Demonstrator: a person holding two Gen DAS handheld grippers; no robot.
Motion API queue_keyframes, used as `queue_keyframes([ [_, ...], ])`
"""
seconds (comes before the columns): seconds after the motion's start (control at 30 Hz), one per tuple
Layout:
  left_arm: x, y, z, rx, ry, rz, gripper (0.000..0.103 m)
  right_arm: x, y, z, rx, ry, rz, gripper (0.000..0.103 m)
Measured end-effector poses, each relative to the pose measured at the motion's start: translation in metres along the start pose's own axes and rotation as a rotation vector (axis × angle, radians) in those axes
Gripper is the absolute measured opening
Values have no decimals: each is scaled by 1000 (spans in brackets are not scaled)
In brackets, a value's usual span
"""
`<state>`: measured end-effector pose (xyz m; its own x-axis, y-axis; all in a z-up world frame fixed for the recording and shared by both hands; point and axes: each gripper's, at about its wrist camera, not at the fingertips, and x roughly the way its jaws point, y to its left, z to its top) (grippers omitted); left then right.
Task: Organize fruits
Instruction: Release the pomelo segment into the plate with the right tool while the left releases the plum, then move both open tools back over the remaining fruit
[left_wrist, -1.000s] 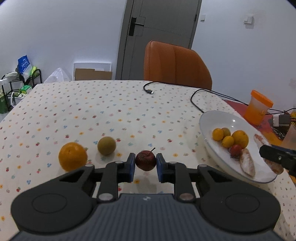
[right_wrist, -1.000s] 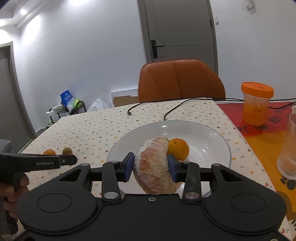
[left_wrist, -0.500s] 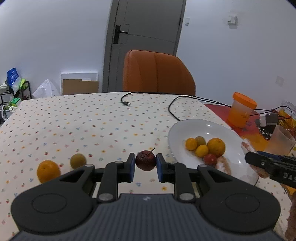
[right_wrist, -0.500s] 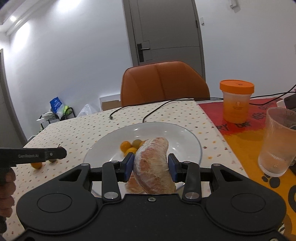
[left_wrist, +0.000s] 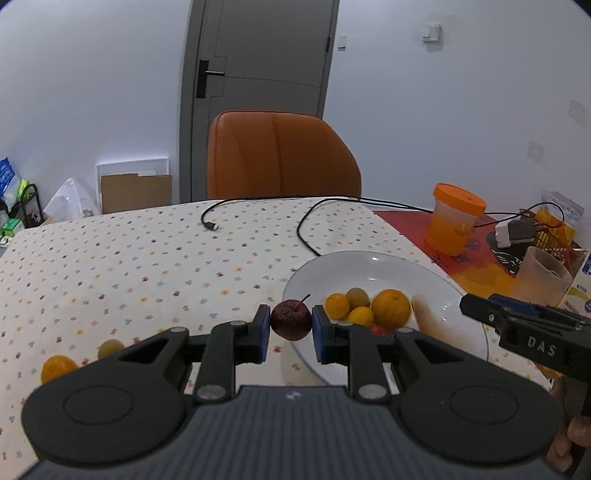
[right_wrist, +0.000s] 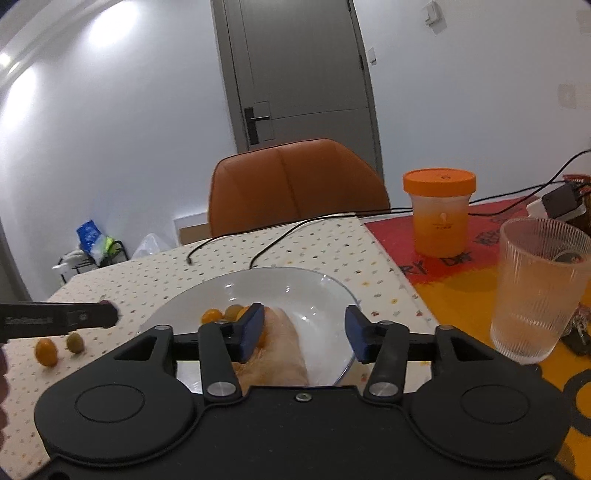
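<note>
My left gripper (left_wrist: 290, 325) is shut on a small dark red apple (left_wrist: 290, 319) with a stem, held above the near left rim of the white plate (left_wrist: 376, 269). On the plate lie several oranges and small fruits (left_wrist: 390, 308). My right gripper (right_wrist: 304, 328) stands open over the plate (right_wrist: 295, 288); the pale wrapped fruit (right_wrist: 280, 347) lies on the plate by its left finger, blurred. An orange (left_wrist: 55, 367) and a greenish fruit (left_wrist: 110, 347) rest on the tablecloth at the left.
An orange-lidded jar (right_wrist: 439, 214) and a ribbed glass (right_wrist: 537, 288) stand right of the plate on a red mat. Black cables (left_wrist: 310, 221) cross the dotted tablecloth behind it. An orange chair (left_wrist: 280, 155) stands at the far edge. A charger (left_wrist: 513, 230) sits at the right.
My right gripper has opened and let the wrapped fruit go onto the plate. My left gripper has carried the apple to the right, up to the plate's rim.
</note>
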<state>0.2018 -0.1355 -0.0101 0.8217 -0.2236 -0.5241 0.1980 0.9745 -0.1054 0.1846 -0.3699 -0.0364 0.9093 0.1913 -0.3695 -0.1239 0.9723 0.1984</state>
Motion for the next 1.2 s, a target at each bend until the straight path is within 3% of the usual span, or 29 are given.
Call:
queue_keyframes([
  [0.3, 6, -21, 2, 32, 6, -39, 22, -17, -1, -11, 20, 27, 13, 57],
  [0.57, 2, -19, 1, 18, 10, -30, 30, -25, 0, -19, 28, 41, 22, 60],
  [0.77, -7, -4, -4, -7, 16, 11, 43, -25, 4, -22, 50, 37, 37, 65],
  [0.87, -15, 6, -6, -20, 7, 33, 54, -26, 10, -23, 43, 39, 48, 66],
  [0.97, -20, 13, -8, -25, 8, 56, 58, -29, 17, -25, 43, 25, 69, 77],
  [1.1, -28, 24, -14, -46, -2, 72, 74, -28, 27, -25, 29, 41, 71, 77],
  [1.2, -35, 30, -18, -53, -12, 64, 78, -32, 34, -24, 23, 35, 81, 80],
])
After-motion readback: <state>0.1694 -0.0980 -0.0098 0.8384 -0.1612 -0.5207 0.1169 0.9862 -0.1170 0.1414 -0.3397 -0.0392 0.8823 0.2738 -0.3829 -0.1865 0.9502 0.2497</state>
